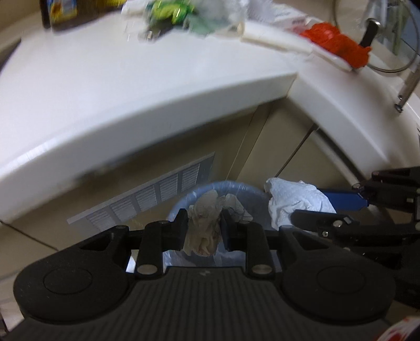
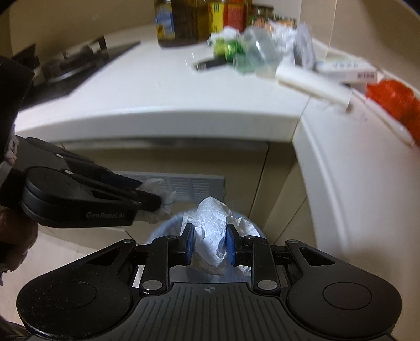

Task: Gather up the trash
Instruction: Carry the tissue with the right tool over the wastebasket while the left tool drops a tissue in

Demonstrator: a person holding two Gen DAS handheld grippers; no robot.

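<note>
Trash is on its way to the bin, two pieces at once: the left gripper (image 1: pixel 203 232) pinches a crumpled beige-grey tissue wad (image 1: pixel 203 225), and the right gripper (image 2: pixel 209 245), with blue pads, is clamped on a crumpled white paper towel (image 2: pixel 214 230). Both wads hang above the round pale-blue bin lined with a thin plastic bag (image 2: pixel 160 232), which stands on the floor in front of the beige cabinet with its slatted vent (image 2: pixel 194 185). Neither piece is let go yet, so by my reckoning this load is a drop away from done, though whether the wads are squarely over the mouth I cannot say for sure. Plenty looks left: up on the white countertop (image 2: pixel 147 89) I count one heap of clear and green wrappers (image 2: pixel 236 52), one small dark flat object (image 2: pixel 210 63) beside it, one white roll-like piece (image 2: pixel 312 84), one flat white box (image 2: pixel 346 70) and one bright orange-red mesh bundle (image 2: pixel 393 99). Several jars and bottles (image 2: pixel 199 18) stand at the back, blurred beyond counting; those are likely not rubbish. So: two grippers, two wads held, one bin.
</note>
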